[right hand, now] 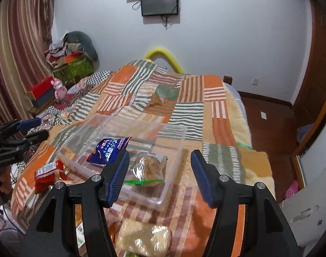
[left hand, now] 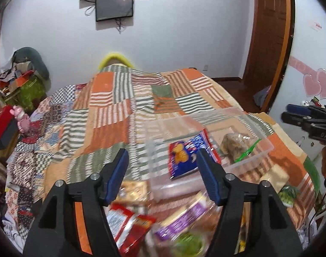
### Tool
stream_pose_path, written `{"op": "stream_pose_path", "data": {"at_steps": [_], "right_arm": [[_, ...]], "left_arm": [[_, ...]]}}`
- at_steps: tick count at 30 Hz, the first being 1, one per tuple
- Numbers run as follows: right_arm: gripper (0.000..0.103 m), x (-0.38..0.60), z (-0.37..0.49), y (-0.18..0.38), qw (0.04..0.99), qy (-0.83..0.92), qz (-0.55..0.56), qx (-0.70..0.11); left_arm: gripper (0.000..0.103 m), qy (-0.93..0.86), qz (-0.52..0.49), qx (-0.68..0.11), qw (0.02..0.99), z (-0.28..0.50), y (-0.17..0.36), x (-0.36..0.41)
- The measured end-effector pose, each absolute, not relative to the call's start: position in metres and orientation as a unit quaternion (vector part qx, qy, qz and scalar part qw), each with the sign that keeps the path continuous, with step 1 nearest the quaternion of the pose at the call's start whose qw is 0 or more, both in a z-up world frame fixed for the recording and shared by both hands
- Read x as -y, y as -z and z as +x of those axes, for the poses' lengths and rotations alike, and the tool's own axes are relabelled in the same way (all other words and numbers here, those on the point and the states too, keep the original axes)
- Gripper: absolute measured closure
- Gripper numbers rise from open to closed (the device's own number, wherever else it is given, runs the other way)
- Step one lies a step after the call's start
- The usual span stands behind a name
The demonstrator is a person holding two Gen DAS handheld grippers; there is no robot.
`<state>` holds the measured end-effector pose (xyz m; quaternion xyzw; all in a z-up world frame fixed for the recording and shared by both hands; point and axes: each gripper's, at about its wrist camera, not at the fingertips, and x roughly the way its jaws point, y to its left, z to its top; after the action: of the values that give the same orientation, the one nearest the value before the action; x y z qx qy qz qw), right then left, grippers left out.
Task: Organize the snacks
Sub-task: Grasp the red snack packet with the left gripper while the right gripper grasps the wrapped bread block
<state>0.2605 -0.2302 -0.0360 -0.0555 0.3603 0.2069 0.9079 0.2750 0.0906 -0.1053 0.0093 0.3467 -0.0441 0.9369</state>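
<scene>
A clear plastic bin (right hand: 175, 132) lies on the patchwork bed; it also shows in the left wrist view (left hand: 267, 147). Inside it are a blue snack bag (right hand: 108, 150) (left hand: 184, 158) and a clear bag of brown pastry with a green clip (right hand: 149, 167) (left hand: 235, 145). My left gripper (left hand: 163, 171) is open and empty above a heap of loose snacks: a red packet (left hand: 124, 224) and a purple-labelled pack (left hand: 184, 220). My right gripper (right hand: 159, 175) is open and empty over the bin's near edge. A pale wrapped snack (right hand: 143, 237) lies below it. A red packet (right hand: 48, 174) lies left of the bin.
The bed's quilt (right hand: 163, 98) stretches to the far wall. A red box (right hand: 42, 92) and a pink toy (right hand: 60, 90) sit at the left side with a clutter pile (right hand: 73, 64). Wood floor (right hand: 270, 124) and a door lie to the right.
</scene>
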Motion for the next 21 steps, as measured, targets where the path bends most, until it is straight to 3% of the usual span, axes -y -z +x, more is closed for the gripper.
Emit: {"op": "stream_pose_path", "data": {"at_steps": [9,11,13,21], "right_arm": [[0.045,0.235,0.227,0.050,0.909,-0.190,-0.063,-0.365],[0.044,0.237,0.221,0.060,0.906,-0.187,-0.057,-0.376],[0.042,0.240,0.215,0.068,0.902,-0.184,-0.051,-0.386],[0.036,0.247,0.204,0.110,0.878,-0.160,-0.035,-0.449]], "left_arm": [[0.028,0.002,-0.001,-0.386,0.922,0.235,0.127,-0.141],[0.023,0.000,-0.002,-0.398,0.917,0.226,0.139,-0.150],[0.011,0.005,-0.010,-0.409,0.912,0.218,0.152,-0.156],[0.010,0.006,-0.042,-0.451,0.892,0.214,0.203,-0.170]]}}
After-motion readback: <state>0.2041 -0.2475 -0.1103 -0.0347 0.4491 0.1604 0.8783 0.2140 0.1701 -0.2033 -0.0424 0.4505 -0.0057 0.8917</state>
